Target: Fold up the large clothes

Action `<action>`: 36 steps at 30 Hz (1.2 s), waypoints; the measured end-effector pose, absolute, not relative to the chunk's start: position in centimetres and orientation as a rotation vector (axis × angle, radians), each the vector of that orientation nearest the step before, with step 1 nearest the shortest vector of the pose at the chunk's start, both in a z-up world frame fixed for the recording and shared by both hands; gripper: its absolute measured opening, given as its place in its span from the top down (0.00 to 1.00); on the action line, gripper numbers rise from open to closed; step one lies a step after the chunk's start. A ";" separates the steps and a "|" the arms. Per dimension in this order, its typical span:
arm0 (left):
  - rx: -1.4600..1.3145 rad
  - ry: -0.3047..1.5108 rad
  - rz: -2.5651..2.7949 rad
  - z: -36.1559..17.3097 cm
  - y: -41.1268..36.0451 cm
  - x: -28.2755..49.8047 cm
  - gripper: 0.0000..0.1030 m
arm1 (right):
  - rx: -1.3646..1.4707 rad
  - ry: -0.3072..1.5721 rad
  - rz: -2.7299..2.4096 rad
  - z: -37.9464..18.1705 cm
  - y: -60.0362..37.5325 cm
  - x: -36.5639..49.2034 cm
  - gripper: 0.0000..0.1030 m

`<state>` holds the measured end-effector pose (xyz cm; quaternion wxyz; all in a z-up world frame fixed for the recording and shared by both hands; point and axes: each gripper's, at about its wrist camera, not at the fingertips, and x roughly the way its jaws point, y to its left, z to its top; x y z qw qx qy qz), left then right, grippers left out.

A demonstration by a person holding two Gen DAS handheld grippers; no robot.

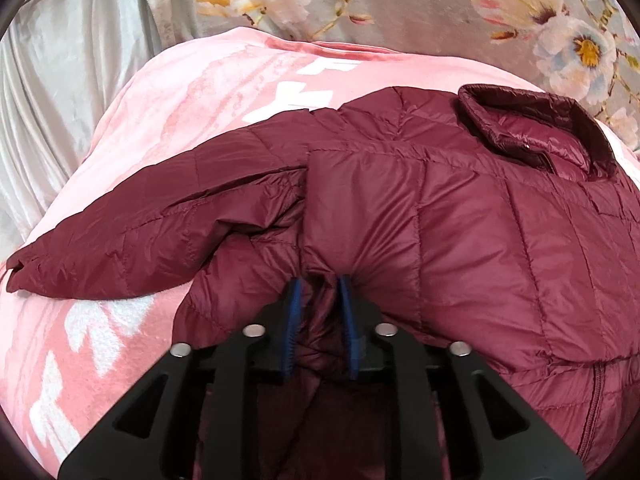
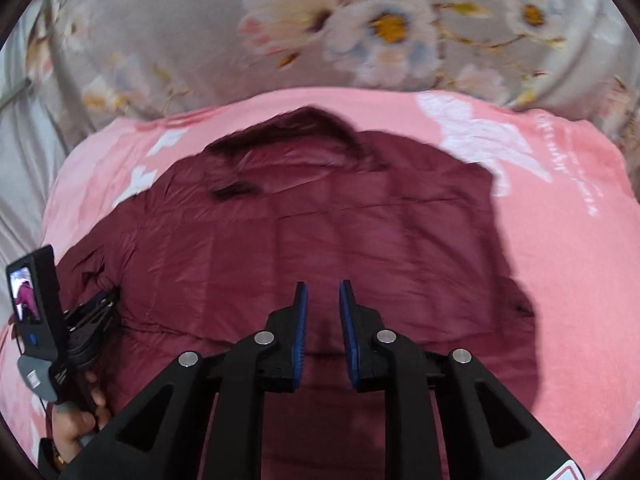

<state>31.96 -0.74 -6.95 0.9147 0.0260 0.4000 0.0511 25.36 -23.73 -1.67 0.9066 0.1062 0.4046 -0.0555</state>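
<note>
A maroon quilted puffer jacket lies on a pink blanket, collar at the far right, one sleeve stretched out to the left. My left gripper is shut on a bunched fold of the jacket's left side. In the right wrist view the same jacket lies under my right gripper, which is slightly open, empty, and hovers above the jacket's middle. The left gripper shows at the left edge, on the jacket's side.
A grey floral bedspread lies beyond the pink blanket. Pale silky fabric hangs at the far left. The hand holding the left gripper is at lower left.
</note>
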 end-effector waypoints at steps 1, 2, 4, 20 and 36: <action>0.049 0.821 0.105 -6.9 -0.7 31.9 0.69 | 0.221 0.847 -0.100 -2.6 -22.7 26.2 0.83; 0.046 0.820 0.104 -6.9 -0.6 31.9 0.68 | 0.209 0.854 -0.097 -3.5 -21.6 26.8 0.83; 0.048 0.823 0.101 -7.0 -0.6 31.9 0.68 | 0.170 0.853 -0.101 -4.8 -20.1 27.2 0.83; 0.099 0.832 0.108 -7.2 -1.4 32.2 0.67 | 0.074 0.872 -0.150 -8.5 -18.2 27.5 0.84; 0.174 0.847 0.103 -7.4 -2.3 31.0 0.67 | -0.023 0.894 -0.180 -8.4 -17.2 26.8 0.84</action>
